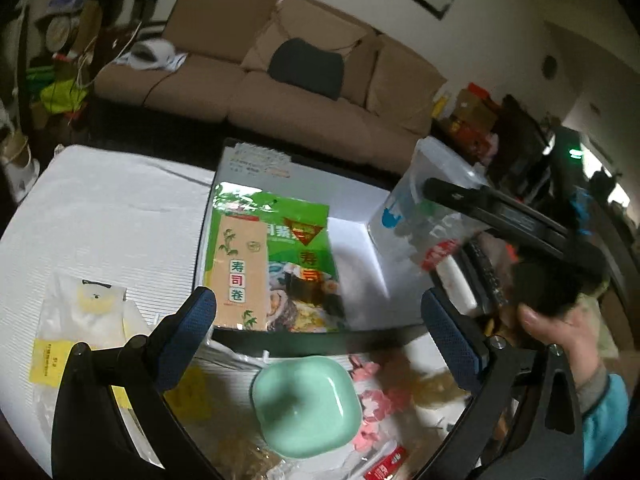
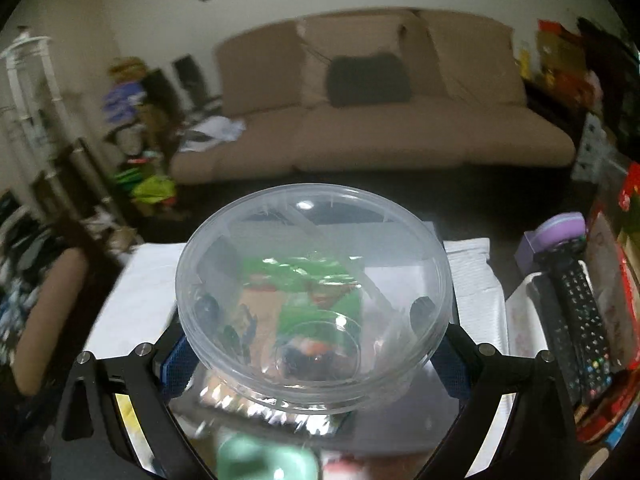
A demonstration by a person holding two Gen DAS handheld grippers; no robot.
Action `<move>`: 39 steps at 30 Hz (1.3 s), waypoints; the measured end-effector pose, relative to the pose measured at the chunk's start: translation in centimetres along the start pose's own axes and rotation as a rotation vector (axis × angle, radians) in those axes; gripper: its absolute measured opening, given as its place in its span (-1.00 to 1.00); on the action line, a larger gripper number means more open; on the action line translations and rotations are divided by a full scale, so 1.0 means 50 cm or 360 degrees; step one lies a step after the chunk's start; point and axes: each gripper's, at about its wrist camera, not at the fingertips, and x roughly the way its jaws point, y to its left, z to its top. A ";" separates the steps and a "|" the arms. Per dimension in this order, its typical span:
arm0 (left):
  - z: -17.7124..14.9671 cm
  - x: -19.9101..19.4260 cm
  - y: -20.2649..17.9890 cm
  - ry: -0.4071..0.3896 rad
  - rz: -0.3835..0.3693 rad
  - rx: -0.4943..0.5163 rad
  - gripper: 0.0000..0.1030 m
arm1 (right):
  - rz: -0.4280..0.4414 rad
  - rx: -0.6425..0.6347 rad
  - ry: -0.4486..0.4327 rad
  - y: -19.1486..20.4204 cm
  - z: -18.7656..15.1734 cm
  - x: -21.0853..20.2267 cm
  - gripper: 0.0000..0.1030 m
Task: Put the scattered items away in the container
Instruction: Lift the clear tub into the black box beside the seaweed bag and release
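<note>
Right gripper: fingers closed against the sides of a clear tub, held aloft over the box. Left gripper: jaws spread wide, nothing between them, poised above a green dish. Box: white, open, holds a green sushi pack. Left of box, on white cloth: a clear packet with yellow label. Right: a hand, remotes. Behind: a brown sofa.

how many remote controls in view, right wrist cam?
2: both lie side by side at the right edge of the right wrist view, one remote left of the other remote. More may be hidden among the clutter.
</note>
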 end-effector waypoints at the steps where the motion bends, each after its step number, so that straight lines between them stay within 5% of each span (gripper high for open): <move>1: 0.001 0.004 0.004 0.0002 0.0003 -0.0002 0.99 | -0.0060 0.0001 0.0030 -0.003 0.009 0.036 0.93; 7: -0.003 0.042 0.005 0.0028 -0.0068 0.0075 0.99 | -0.0456 -0.0177 0.0248 -0.010 0.029 0.224 0.92; 19: 0.015 0.079 0.016 0.0024 -0.0136 0.0102 0.99 | -0.0604 -0.0288 0.0388 -0.037 0.008 0.374 0.98; 28: 0.006 0.087 0.022 0.0036 -0.0138 0.0031 1.00 | -0.0706 -0.0417 0.0334 -0.019 0.014 0.309 0.98; 34: -0.008 0.071 0.008 0.0066 -0.0113 0.0049 1.00 | -0.0647 -0.0302 0.0402 -0.030 -0.014 0.298 0.98; 39: -0.006 0.048 0.017 0.0047 -0.0094 0.0058 1.00 | -0.0596 -0.0276 0.0324 -0.027 -0.002 0.255 0.95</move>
